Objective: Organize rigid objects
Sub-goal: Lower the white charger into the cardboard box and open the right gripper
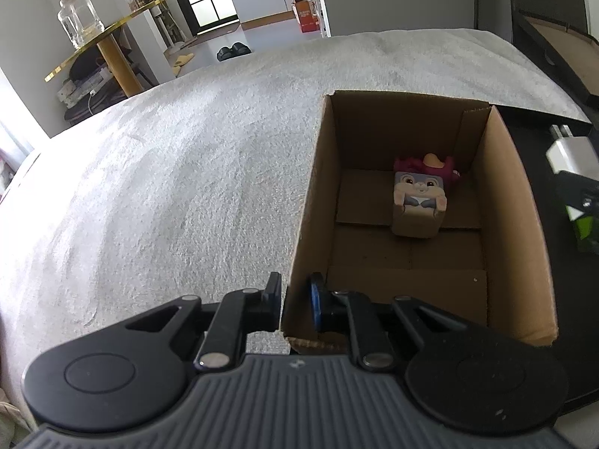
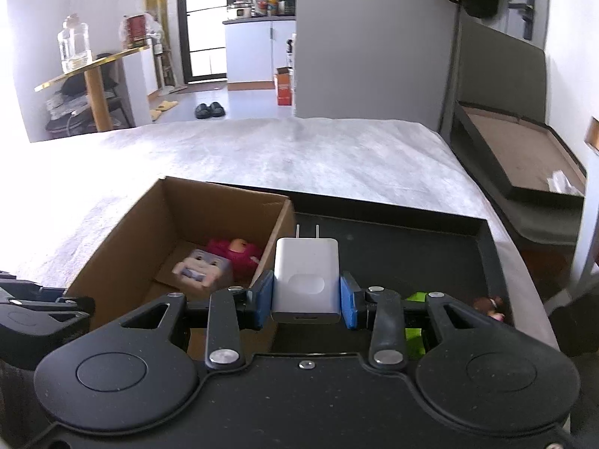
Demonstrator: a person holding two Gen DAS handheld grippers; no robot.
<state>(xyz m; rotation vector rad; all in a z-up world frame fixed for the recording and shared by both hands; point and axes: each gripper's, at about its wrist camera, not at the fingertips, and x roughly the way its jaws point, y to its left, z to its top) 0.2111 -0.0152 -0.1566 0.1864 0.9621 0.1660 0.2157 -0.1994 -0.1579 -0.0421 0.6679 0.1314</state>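
An open cardboard box (image 1: 310, 202) sits on a white cloth-covered surface, with a cube-shaped toy figure (image 1: 417, 202) inside. My left gripper (image 1: 295, 301) is shut on the box's near left wall, one finger outside and one inside. My right gripper (image 2: 306, 295) is shut on a white wall charger (image 2: 306, 278), prongs pointing away, held above a black tray (image 2: 486, 247) just right of the box (image 2: 123, 243). The charger also shows at the right edge of the left wrist view (image 1: 569, 157). The toy shows in the right wrist view (image 2: 209, 267).
A green object (image 2: 415, 331) and a small doll figure (image 2: 488, 307) lie in the black tray under my right gripper. A gold side table with a glass jar (image 2: 73, 43) stands at the far left. A dark flat box (image 2: 524, 153) lies at the right.
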